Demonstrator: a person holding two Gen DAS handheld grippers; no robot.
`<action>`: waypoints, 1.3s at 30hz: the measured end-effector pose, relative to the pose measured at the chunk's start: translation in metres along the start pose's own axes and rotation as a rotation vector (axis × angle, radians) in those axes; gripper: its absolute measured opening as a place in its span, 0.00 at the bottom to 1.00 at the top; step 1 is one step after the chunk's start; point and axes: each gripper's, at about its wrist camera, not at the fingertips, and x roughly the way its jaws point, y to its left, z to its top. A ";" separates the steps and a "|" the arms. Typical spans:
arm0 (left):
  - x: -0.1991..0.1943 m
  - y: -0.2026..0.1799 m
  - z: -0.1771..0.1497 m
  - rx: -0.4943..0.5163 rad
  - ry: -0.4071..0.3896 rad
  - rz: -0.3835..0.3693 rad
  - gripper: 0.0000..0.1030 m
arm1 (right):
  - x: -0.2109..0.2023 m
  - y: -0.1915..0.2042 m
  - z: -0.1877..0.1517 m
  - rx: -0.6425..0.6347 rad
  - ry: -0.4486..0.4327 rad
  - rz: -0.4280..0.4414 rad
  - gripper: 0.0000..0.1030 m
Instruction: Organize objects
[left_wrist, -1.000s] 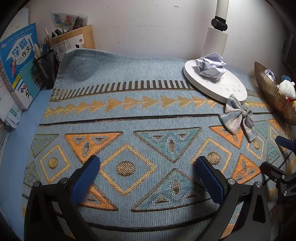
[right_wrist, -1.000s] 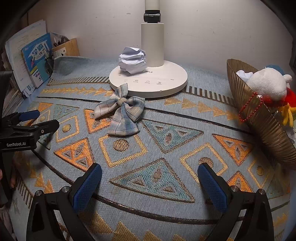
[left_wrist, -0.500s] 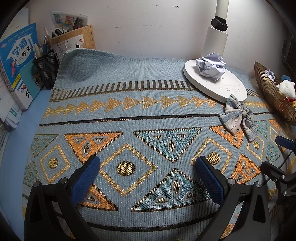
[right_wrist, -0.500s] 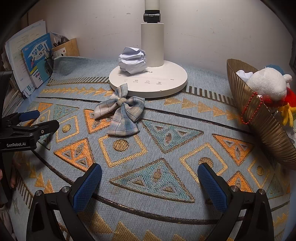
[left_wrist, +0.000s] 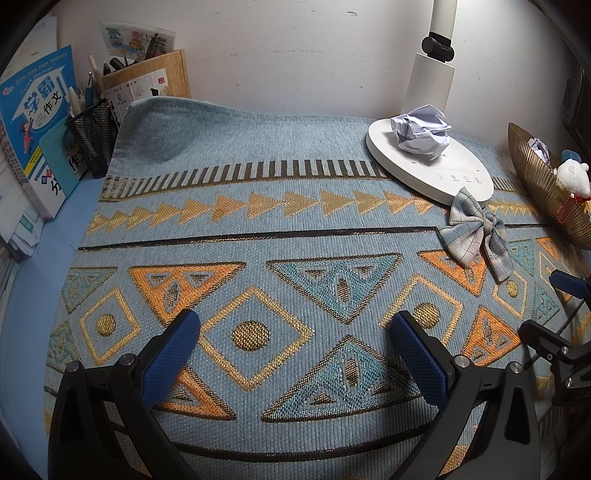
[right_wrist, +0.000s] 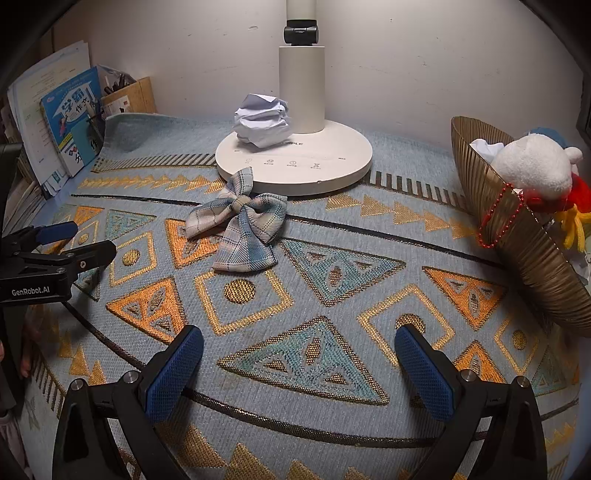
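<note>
both grippers' fingers spread wide, holding nothing: left gripper (left_wrist: 293, 341); right gripper (right_wrist: 298, 354); plaid bow (right_wrist: 242, 230) beside lamp base (right_wrist: 332, 166)

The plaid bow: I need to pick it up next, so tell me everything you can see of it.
The plaid bow is soft woven fabric, checked in grey-blue and cream with dark lines. It has two loops pinched at a central knot and a broad tail pointing toward the camera in the right wrist view. It lies flat and loose on the patterned cloth. One loop tip lies against the edge of the white lamp base, perhaps overlapping it. Neither gripper touches it.
</note>
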 end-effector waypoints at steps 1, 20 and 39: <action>0.000 0.001 0.000 0.000 0.000 0.000 1.00 | 0.000 0.000 0.000 0.000 0.000 0.000 1.00; 0.000 0.003 0.001 -0.005 0.001 0.007 1.00 | 0.000 0.000 0.000 -0.034 0.000 0.027 1.00; 0.045 -0.117 0.124 0.316 -0.206 -0.063 1.00 | 0.036 0.011 0.060 -0.177 -0.060 0.196 0.32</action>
